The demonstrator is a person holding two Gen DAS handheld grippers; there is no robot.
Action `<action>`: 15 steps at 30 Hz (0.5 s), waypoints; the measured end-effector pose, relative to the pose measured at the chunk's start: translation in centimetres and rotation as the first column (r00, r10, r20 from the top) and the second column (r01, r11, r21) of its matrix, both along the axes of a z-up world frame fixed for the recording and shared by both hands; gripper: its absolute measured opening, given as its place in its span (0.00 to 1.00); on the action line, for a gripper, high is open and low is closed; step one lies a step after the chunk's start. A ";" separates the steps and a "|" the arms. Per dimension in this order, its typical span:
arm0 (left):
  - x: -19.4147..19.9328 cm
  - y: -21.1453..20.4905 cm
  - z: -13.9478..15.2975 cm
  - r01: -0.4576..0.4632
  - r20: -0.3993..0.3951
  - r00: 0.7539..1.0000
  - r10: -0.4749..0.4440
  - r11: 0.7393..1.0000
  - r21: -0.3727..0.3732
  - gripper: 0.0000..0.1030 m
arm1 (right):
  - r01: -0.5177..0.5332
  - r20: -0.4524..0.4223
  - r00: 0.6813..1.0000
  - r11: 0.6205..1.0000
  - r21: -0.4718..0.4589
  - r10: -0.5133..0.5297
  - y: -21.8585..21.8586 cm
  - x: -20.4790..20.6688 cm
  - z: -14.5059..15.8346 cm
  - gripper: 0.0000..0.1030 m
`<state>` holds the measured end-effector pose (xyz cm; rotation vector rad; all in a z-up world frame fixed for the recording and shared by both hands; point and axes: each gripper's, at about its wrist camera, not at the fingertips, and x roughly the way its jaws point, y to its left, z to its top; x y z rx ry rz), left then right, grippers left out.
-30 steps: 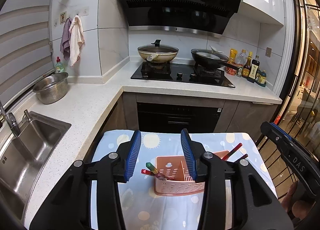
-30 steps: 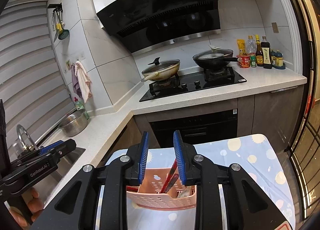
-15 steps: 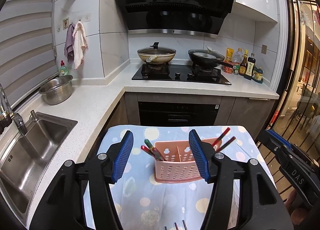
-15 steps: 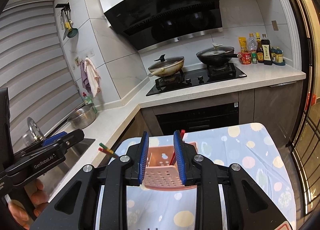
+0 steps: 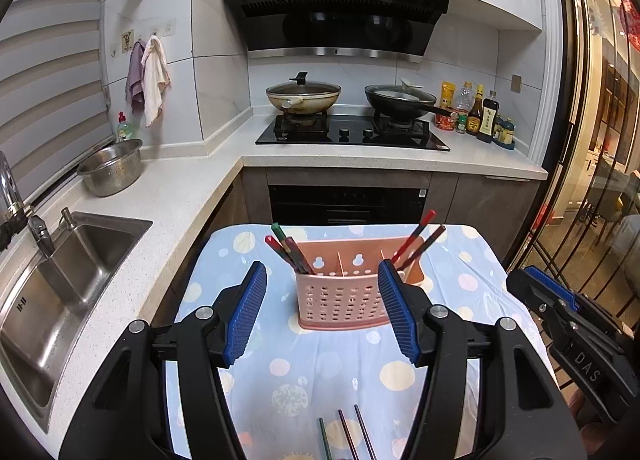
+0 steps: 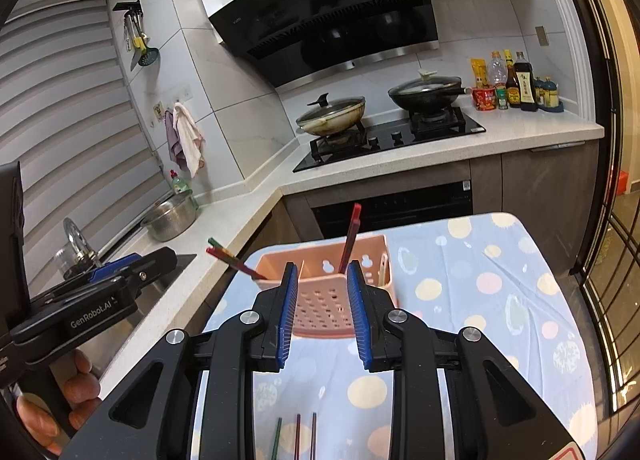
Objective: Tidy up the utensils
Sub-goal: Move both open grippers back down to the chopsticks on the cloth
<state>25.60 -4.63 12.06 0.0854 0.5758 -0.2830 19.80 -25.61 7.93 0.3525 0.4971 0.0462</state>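
A pink perforated utensil basket (image 5: 344, 292) stands on a small table with a blue dotted cloth (image 5: 304, 372); it also shows in the right wrist view (image 6: 324, 292). Chopsticks (image 5: 288, 252) lean out of its left compartment and another pair (image 5: 418, 238) out of its right. Three loose chopsticks (image 5: 348, 436) lie on the cloth at the near edge, also seen in the right wrist view (image 6: 296, 436). My left gripper (image 5: 322, 312) is open and empty, short of the basket. My right gripper (image 6: 322, 320) is open and empty, also short of the basket.
A steel sink (image 5: 56, 284) and a metal colander (image 5: 112, 166) are on the counter at left. A hob with two pans (image 5: 352, 104) and several bottles (image 5: 480, 112) lies beyond the table. A glass door (image 5: 592, 140) is at right.
Both grippers have pulled back and up from the basket. The left jaws have widened. The loose chopsticks on the near cloth have come into view.
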 end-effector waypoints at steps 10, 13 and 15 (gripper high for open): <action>-2.8 0.0 -3.8 0.012 -0.071 0.997 -0.010 1.000 0.022 0.60 | -0.044 -0.107 0.993 0.999 0.021 0.046 1.4 -3.8 -4.2 0.25; -3.6 0.2 -5.4 0.011 -0.106 0.994 -0.008 0.999 0.035 0.60 | -0.071 -0.165 0.984 0.997 0.024 0.074 2.1 -5.0 -6.1 0.25; -4.2 0.5 -6.8 0.012 -0.138 0.990 -0.007 0.999 0.035 0.60 | -0.083 -0.201 0.976 0.996 0.011 0.084 2.6 -5.8 -7.3 0.25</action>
